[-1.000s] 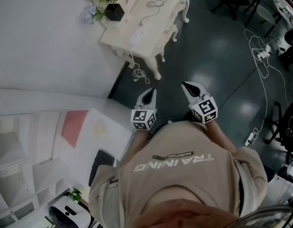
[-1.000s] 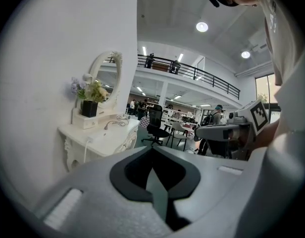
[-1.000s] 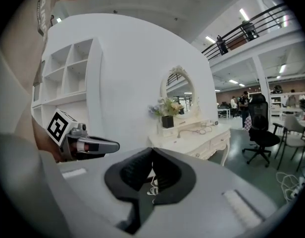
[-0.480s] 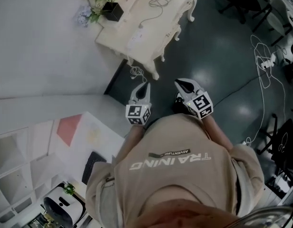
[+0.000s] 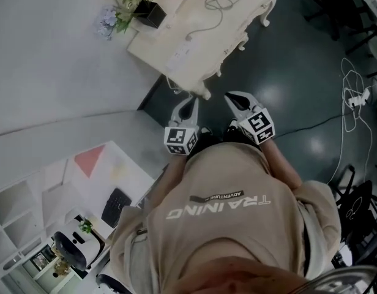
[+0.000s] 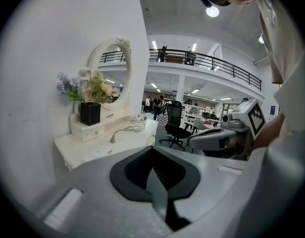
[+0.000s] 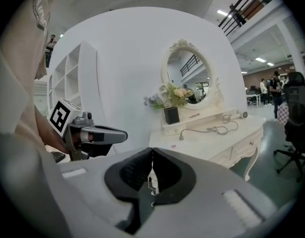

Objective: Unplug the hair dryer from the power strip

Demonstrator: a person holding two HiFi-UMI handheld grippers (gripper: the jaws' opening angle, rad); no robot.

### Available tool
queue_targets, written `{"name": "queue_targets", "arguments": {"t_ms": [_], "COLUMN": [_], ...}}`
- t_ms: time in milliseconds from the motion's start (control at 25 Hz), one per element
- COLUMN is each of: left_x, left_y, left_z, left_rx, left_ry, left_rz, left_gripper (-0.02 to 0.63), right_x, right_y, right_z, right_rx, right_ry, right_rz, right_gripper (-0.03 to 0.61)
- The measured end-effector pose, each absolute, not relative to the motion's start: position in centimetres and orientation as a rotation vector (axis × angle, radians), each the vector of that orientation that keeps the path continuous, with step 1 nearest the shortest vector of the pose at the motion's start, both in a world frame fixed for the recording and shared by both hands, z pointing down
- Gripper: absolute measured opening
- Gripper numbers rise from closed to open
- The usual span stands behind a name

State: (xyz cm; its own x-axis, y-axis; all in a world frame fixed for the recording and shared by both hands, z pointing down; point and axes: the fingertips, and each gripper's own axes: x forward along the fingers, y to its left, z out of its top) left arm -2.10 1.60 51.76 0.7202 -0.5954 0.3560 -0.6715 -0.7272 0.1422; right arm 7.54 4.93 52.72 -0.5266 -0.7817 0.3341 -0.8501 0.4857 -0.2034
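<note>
The hair dryer (image 7: 240, 115) lies at the far end of the cream dressing table (image 5: 237, 26), seen only in the right gripper view; the head view cuts the tabletop off short of it. Its cord (image 7: 212, 129) loops over the tabletop and runs back toward the near end. There a white power strip (image 6: 100, 152) lies flat near the table's front edge. The cord's end comes close beside the strip, but whether it is plugged in cannot be told from any view

The left gripper (image 5: 188, 105) has its jaws pressed together on nothing. The right gripper (image 5: 233, 97) has its jaws drawn to a thin slit, also on nothing. Both are held side by side in front of the person, pointing at the table's near corner and apart from it

The table backs onto a white wall (image 5: 48, 60) on its left. Dark floor (image 5: 286, 72) lies open along its front and right. A white cable (image 5: 354, 97) trails on the floor well off to the right

A black flower pot (image 5: 147, 14) stands at the table's wall-side corner. The gripper views add an oval mirror (image 7: 189, 78) above the table and an office chair (image 6: 175, 125) beyond its far end
</note>
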Motion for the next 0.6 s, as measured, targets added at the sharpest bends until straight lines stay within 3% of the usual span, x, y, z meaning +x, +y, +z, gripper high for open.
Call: {"name": "queue_targets", "arguments": {"t_ms": [600], "left_x": [-3.3], "left_y": [-13.3], "left_z": [54.1], "left_rx": [2.693], "left_ry": [-0.866], "left_rz": [0.370], "left_gripper": [0.003], "right_x": [5.2], "right_y": [-9.8], "right_z": [53.1], "right_rx": [1.443], "right_ry": [-2.405], "right_rz": [0.496], "right_gripper": [0.005]}}
